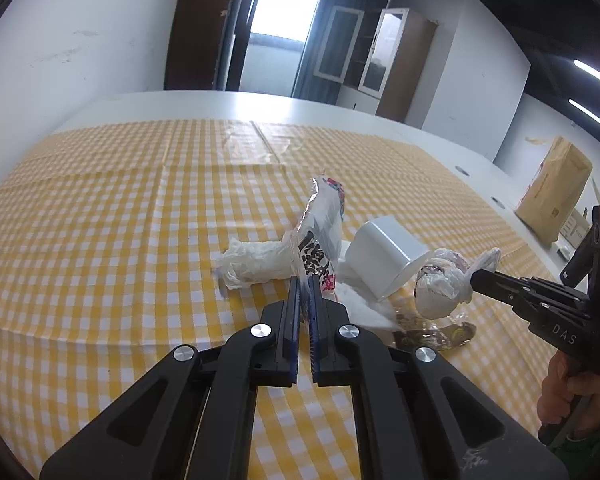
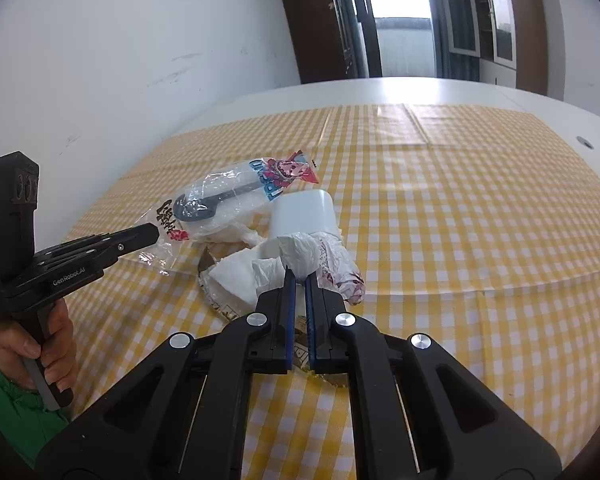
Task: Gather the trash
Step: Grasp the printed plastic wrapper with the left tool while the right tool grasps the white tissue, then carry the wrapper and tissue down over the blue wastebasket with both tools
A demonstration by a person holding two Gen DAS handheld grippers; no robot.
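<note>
My left gripper (image 1: 305,280) is shut on the corner of a clear printed wrapper (image 1: 320,232) that holds a black plastic spoon (image 2: 216,200). The wrapper slants up off the yellow checked cloth (image 1: 100,220). In the right wrist view the left gripper (image 2: 154,232) pinches the wrapper's near end. My right gripper (image 2: 300,274) is shut on a crumpled white plastic bag (image 2: 320,256), also in the left wrist view as a bag (image 1: 440,284) hanging from the right gripper (image 1: 476,278). A white cup (image 1: 384,256) lies on its side between the two.
Crumpled white tissue (image 1: 256,260) and a flat gold-brown foil wrapper (image 1: 432,332) lie on the cloth near the cup. A brown paper bag (image 1: 552,200) stands off the table's right side. A person's hand (image 2: 40,344) grips the left tool.
</note>
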